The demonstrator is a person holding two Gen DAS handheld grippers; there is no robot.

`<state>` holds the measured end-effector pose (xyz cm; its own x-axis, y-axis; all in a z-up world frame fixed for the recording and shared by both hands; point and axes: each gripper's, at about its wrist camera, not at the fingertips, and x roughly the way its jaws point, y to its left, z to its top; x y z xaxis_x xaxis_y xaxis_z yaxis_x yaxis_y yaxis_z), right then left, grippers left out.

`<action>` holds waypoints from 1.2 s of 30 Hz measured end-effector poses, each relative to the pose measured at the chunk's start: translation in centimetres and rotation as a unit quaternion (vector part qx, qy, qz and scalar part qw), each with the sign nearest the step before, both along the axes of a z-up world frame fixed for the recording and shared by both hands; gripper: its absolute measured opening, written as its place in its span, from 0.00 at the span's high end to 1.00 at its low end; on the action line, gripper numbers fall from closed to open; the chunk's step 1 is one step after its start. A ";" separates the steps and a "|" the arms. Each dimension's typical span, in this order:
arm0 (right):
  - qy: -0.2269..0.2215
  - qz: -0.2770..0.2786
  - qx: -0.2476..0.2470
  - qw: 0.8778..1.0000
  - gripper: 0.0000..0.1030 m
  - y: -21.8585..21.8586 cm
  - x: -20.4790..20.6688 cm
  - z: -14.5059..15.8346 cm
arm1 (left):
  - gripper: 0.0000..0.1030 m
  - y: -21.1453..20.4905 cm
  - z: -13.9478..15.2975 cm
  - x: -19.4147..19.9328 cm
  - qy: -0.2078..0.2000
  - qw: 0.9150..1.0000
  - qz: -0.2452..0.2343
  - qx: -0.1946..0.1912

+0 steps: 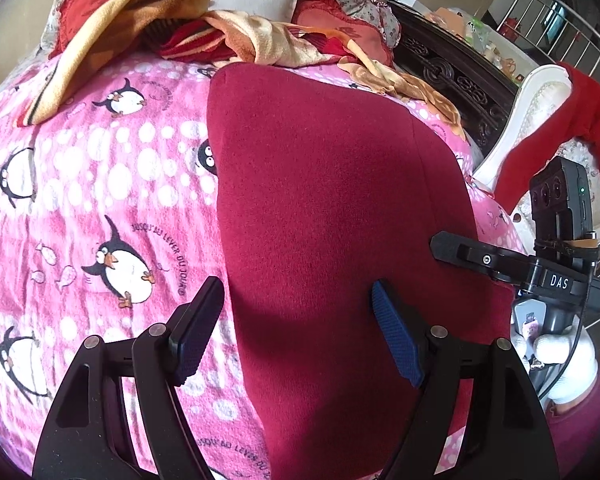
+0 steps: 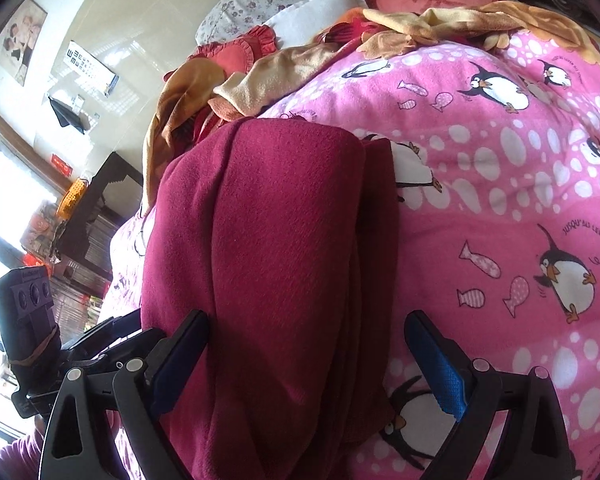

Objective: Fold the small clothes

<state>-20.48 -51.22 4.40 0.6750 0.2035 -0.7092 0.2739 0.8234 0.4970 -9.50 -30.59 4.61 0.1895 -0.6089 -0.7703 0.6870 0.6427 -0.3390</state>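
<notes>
Dark red top (image 1: 332, 208) lies folded long in the middle of the pink penguin blanket (image 1: 100, 200). Left gripper (image 1: 296, 328) and right gripper (image 2: 304, 356) both hang wide apart over its near end, holding nothing. Next, I think, they pinch that end and fold it over.
</notes>
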 end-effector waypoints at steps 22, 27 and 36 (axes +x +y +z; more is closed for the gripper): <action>-0.066 0.036 0.033 0.997 0.63 0.8 0.0 1.5 | 0.56 0.4 0.6 0.5 0.081 0.996 -0.028 -0.040; -0.073 0.055 0.069 0.993 0.64 3.2 -0.8 3.9 | 0.57 4.6 3.6 -0.5 0.091 0.995 -0.029 -0.031; -0.019 0.114 0.113 0.987 0.62 11.5 0.1 2.4 | 0.56 13.8 2.6 -3.0 0.105 0.993 0.020 0.052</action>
